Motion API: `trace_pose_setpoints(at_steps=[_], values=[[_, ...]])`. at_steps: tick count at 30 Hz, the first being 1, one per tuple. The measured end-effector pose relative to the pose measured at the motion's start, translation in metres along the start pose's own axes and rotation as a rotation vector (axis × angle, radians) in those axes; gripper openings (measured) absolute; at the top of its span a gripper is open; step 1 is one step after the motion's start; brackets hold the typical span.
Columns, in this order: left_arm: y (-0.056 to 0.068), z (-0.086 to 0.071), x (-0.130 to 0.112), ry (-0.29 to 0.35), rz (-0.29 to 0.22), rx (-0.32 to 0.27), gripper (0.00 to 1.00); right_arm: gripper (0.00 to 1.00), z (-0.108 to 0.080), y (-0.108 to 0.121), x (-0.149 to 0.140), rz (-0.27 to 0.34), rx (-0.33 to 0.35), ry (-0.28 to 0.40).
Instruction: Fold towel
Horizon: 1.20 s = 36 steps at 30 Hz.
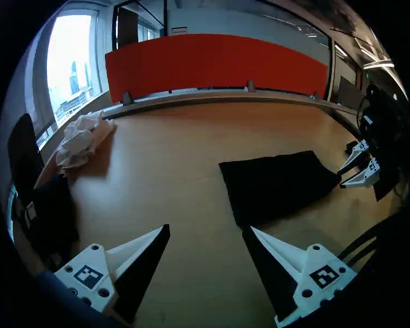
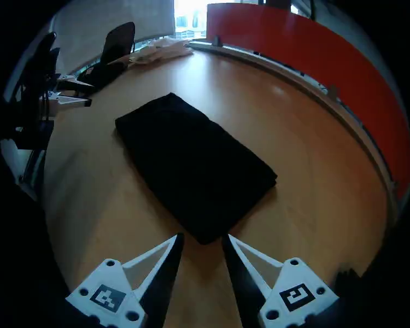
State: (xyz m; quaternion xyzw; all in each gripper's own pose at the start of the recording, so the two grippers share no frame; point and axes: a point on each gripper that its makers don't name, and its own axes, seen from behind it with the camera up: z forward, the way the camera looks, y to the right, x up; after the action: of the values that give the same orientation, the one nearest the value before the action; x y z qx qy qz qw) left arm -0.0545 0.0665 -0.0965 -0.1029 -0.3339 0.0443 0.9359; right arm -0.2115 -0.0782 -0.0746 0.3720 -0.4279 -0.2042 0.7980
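black towel (image 2: pixel 197 164) lies folded in a compact rectangle mid worktop (image 2: pixel 314 180), right claw (image 2: pixel 200 236) released with tips either side of its near corner, probably to pinch it for another fold, left claw (image 1: pixel 206 228) released, well apart.

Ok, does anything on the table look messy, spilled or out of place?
Nothing spilled or damaged. The black towel lies flat in a folded rectangle on the wooden table. The one untidy thing is a crumpled heap of white cloth at the table's far edge near the window.
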Motion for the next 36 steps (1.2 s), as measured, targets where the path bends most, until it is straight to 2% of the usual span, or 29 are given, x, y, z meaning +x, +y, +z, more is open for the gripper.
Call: trace_pose_setpoints(at_steps=[2,8,13,18,22,28,33,36], values=[[-0.001,-0.003,-0.001,0.008,-0.007,0.005,0.99,0.43,0.0,0.0,-0.001,-0.002,0.001,-0.001],[-0.003,-0.013,-0.005,0.028,-0.029,0.015,0.99,0.42,0.003,-0.001,-0.002,-0.005,0.008,-0.008],[-0.006,-0.018,-0.01,0.03,-0.028,0.026,0.99,0.26,0.006,-0.001,-0.002,-0.003,0.007,-0.01],[-0.01,-0.023,-0.014,0.029,-0.028,0.035,0.98,0.23,0.009,-0.002,-0.004,-0.002,0.007,-0.013],[-0.012,-0.025,-0.016,0.027,-0.028,0.039,0.99,0.16,0.009,0.0,-0.001,-0.001,0.001,-0.004],[-0.013,-0.027,-0.015,0.026,-0.021,0.039,0.98,0.16,0.007,0.0,0.001,-0.001,0.002,0.001],[-0.013,-0.026,-0.014,0.025,-0.014,0.036,0.99,0.05,0.006,0.002,0.005,-0.005,-0.001,0.007],[-0.013,-0.026,-0.014,0.026,-0.013,0.036,0.99,0.03,0.005,0.004,0.007,-0.013,-0.015,0.018]])
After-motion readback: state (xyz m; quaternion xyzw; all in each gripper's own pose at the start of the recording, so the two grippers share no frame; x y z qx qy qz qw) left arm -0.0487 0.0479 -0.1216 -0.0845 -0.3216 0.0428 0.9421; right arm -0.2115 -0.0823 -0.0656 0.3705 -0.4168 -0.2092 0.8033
